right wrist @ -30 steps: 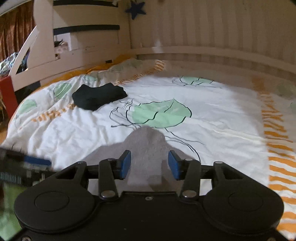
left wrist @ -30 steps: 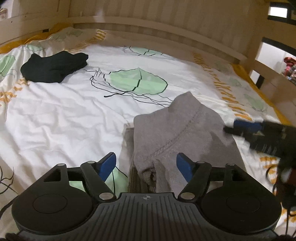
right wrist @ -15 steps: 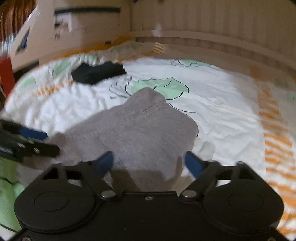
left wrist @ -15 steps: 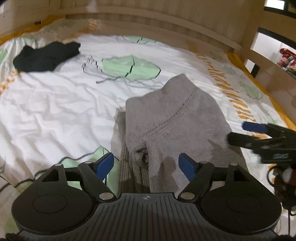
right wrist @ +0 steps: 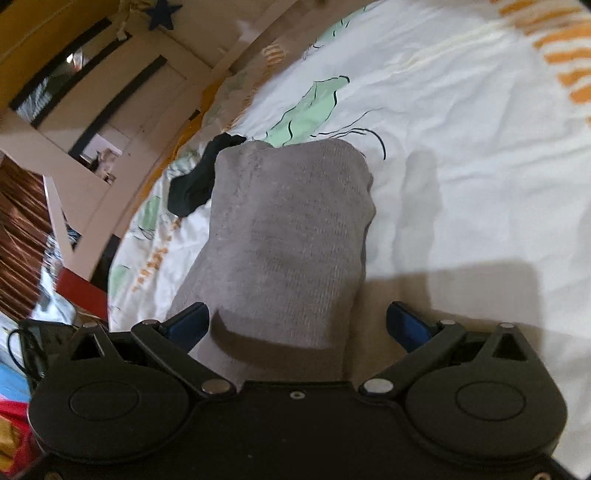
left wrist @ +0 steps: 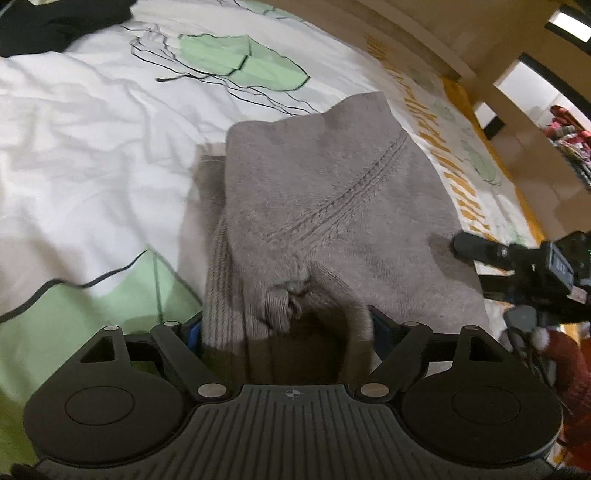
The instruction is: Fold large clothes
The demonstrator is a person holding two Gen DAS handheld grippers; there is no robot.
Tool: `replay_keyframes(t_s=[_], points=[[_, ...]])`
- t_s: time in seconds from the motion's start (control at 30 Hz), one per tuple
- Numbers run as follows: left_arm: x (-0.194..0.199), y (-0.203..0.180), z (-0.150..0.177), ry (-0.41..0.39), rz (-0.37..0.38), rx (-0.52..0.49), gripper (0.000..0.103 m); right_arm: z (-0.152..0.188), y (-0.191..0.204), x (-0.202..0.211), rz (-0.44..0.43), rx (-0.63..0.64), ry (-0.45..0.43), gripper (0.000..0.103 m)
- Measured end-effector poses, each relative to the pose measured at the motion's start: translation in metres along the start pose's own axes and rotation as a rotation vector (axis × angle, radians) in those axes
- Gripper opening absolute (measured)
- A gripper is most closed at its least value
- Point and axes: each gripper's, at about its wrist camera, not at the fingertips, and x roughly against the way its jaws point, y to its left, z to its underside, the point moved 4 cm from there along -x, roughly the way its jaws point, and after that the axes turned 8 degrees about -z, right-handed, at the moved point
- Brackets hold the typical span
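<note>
A folded grey knit sweater (left wrist: 325,206) lies on the white leaf-print bedspread (left wrist: 92,122). My left gripper (left wrist: 286,332) is open, its blue pads either side of the sweater's near edge, and the cloth fills the gap. My right gripper (right wrist: 297,325) is open wide around the sweater (right wrist: 291,229) at its other end. In the left wrist view the right gripper (left wrist: 517,258) shows at the right edge of the sweater.
A black folded garment (left wrist: 55,22) lies at the far left of the bed and also shows in the right wrist view (right wrist: 195,181). A wooden bed rail (left wrist: 406,40) runs along the far side. Shelving and clutter (right wrist: 44,236) stand off the bed's left.
Both grippers have moved forward and down onto the grey sweater. The right gripper's jaws opened wider and its view tilted.
</note>
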Motion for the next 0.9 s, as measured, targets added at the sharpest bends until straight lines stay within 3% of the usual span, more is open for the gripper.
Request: replay_keyframes(t_s=[0.13, 0.23, 0.3, 0.33, 0.43, 0.57, 0.77, 0.9], points=[[-0.009, -0.003, -0.006, 0.01, 0.047, -0.011, 0.085, -0.012, -0.006, -0.012, -0.116, -0.061, -0.015, 0.103], [-0.014, -0.001, -0.01, 0.013, 0.094, -0.004, 0.086, -0.016, -0.006, -0.027, -0.114, -0.043, 0.018, 0.103], [-0.013, -0.001, -0.01, 0.01, 0.128, 0.008, 0.086, -0.017, 0.001, -0.032, -0.085, 0.014, 0.044, 0.097], [-0.013, 0.0, -0.01, 0.007, 0.141, 0.017, 0.086, -0.016, 0.005, -0.031, -0.047, 0.044, 0.047, 0.077], [-0.012, -0.004, -0.012, -0.002, 0.204, 0.048, 0.086, -0.019, 0.013, -0.021, -0.004, 0.102, 0.044, 0.065], [-0.019, -0.027, -0.026, -0.023, 0.254, 0.023, 0.086, -0.024, 0.037, -0.012, 0.06, 0.26, 0.043, 0.063], [-0.047, -0.079, -0.067, -0.078, 0.329, -0.012, 0.086, -0.071, 0.034, 0.022, 0.125, 0.341, -0.038, 0.062], [-0.074, -0.112, -0.09, -0.11, 0.286, -0.054, 0.085, -0.102, 0.008, 0.048, 0.2, 0.328, -0.086, 0.062]])
